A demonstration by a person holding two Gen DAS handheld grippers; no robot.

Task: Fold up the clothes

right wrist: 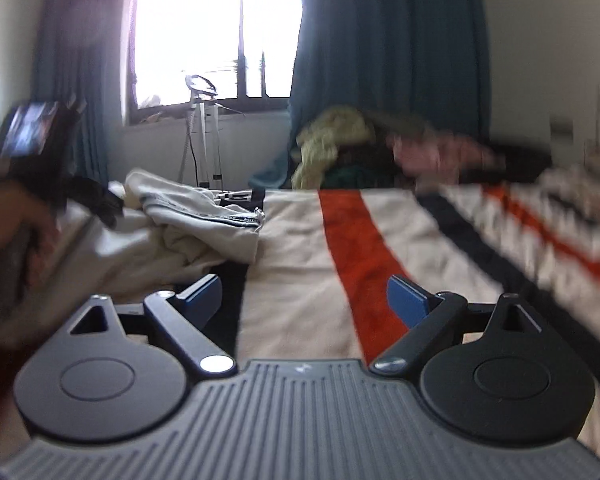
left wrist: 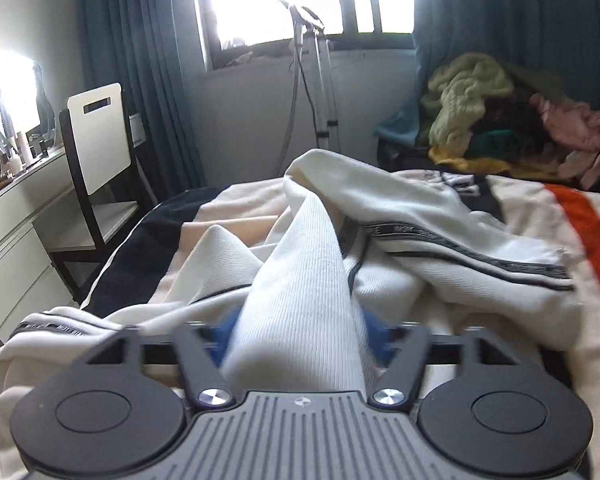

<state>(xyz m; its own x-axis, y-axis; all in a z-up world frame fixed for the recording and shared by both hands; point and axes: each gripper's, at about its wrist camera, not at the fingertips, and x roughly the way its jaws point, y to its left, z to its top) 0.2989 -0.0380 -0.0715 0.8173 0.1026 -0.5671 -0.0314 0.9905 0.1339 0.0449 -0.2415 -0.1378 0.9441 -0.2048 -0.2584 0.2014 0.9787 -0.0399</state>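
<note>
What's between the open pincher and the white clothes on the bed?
In the right wrist view, only bare striped blanket lies between the right gripper, jaws open, and the white garment.

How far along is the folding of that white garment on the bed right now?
Nothing looks folded: the white garment lies crumpled on the striped blanket. In hand: the left gripper has its jaws closed on a ridge of that fabric, while the right gripper is open and empty over the blanket. Left: spreading it flat, folding it, then the heap of clothes behind.
</note>
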